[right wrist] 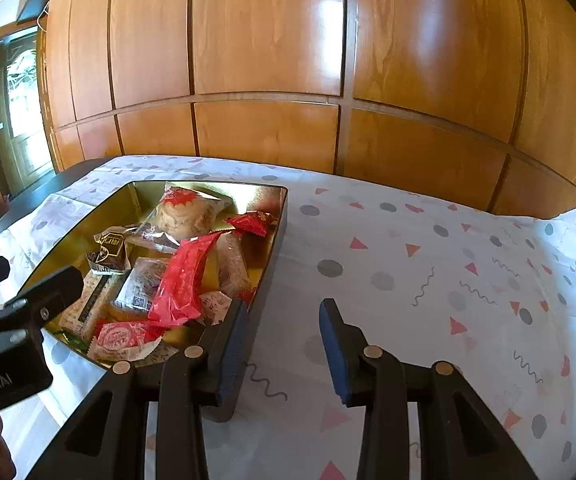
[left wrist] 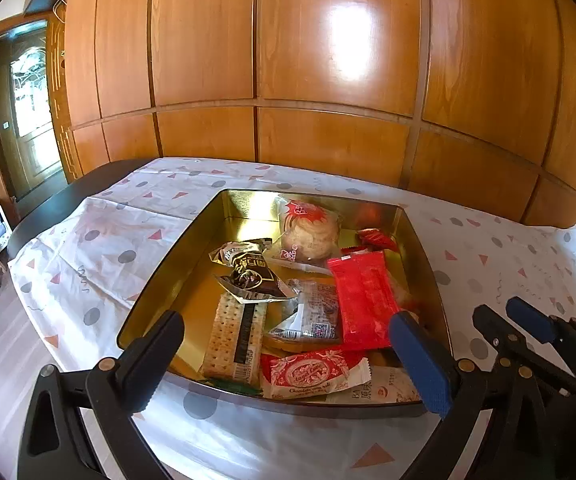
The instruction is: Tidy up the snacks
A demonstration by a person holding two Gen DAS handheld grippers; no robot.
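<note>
On my far left a dark door (left wrist: 27, 108) is showing beside the wooden wall panels (left wrist: 328, 60) that are running behind the table. The table is wearing a white cloth (left wrist: 87, 248) dotted with grey circles and pink triangles.

My left gripper (left wrist: 288, 348) is hanging over the near edge of the gold tin (left wrist: 167, 280), its jaws standing spread wide with nothing pinched between them. The tin is sitting on the cloth and the snacks are lying inside it. Going across, a dark brown wrapper (left wrist: 247, 276) is lying crumpled toward the middle, a long cracker pack (left wrist: 235, 340) is lying in front of it, and a red and white chocolate packet (left wrist: 312, 372) is resting at the near wall. Further right, a clear packet with printed labels (left wrist: 312, 312) is lying under the edge of a long red packet (left wrist: 362, 300), which is resting tilted on the pile. Behind them a round pastry in a clear bag (left wrist: 308, 232) is lying near the far wall, with a small red candy (left wrist: 376, 238) just beside it.

My right gripper (right wrist: 283, 344) is hovering just outside the tin's right wall, over the bare cloth. Its jaws are standing partly apart and are holding nothing.
</note>
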